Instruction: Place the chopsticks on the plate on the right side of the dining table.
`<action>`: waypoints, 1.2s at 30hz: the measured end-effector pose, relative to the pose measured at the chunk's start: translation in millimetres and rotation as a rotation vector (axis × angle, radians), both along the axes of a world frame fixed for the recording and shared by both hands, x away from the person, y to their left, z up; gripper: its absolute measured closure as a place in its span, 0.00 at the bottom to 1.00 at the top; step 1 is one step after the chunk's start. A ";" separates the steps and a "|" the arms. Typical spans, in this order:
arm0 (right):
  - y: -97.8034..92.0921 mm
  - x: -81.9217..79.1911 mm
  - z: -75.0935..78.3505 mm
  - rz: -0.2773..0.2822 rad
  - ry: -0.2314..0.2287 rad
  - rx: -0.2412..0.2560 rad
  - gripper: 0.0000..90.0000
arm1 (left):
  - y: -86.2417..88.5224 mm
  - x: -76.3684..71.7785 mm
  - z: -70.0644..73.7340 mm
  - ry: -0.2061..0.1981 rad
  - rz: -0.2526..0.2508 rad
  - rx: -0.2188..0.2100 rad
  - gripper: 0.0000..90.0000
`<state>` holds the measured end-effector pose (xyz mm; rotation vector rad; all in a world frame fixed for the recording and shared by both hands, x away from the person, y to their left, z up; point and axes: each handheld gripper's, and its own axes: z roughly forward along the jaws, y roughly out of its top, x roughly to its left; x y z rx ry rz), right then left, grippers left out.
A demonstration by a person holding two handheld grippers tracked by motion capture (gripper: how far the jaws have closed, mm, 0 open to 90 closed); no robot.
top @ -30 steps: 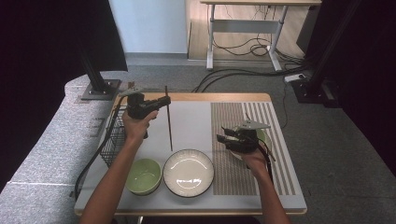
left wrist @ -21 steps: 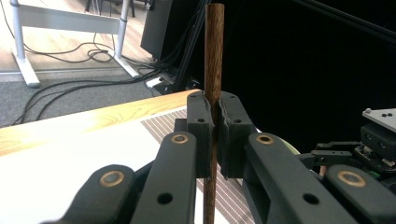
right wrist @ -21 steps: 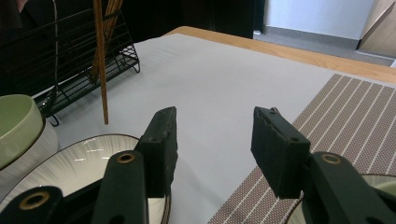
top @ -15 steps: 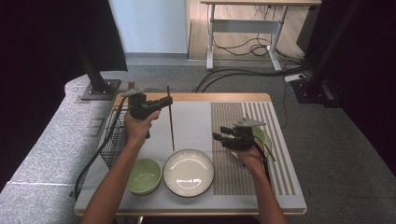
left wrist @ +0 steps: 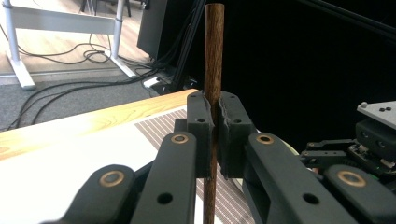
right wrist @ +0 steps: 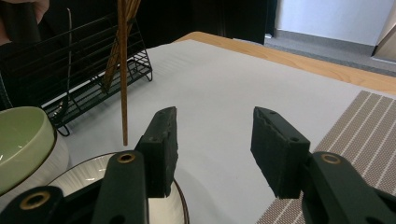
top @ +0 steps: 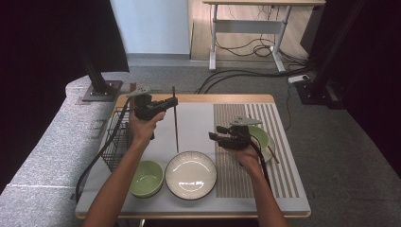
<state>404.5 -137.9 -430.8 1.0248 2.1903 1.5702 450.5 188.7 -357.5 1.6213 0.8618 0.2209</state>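
Left gripper (top: 169,102) clamped tight on a slender dark-brown wooden chopstick (top: 175,124), held upright above the grey mat, lower tip hanging just beyond the far rim of the white ribbed ceramic plate (top: 191,174). Right gripper (top: 218,134) spread wide, holding nothing, aimed toward that stick. Looks like a mid-air carry, perhaps a handover. Next up, probably: bringing the stick between the open jaws or across to the green bowl (top: 261,137) at right, where a second chopstick seems to rest.
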 end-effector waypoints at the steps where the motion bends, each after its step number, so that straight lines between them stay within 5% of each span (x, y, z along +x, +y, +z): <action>1: 1.6 0.6 0.0 0.002 0.000 0.000 0.57 | -0.5 -0.1 0.5 -0.002 -0.002 0.005 0.94; 17: 32.6 8.8 2.1 0.036 -0.002 -0.002 0.57 | -4.7 -1.3 1.0 -0.005 -0.008 -0.008 0.94; 36: 40.4 12.9 2.4 0.041 0.002 -0.002 0.57 | -16.6 0.6 -0.7 0.005 -0.026 -0.012 0.94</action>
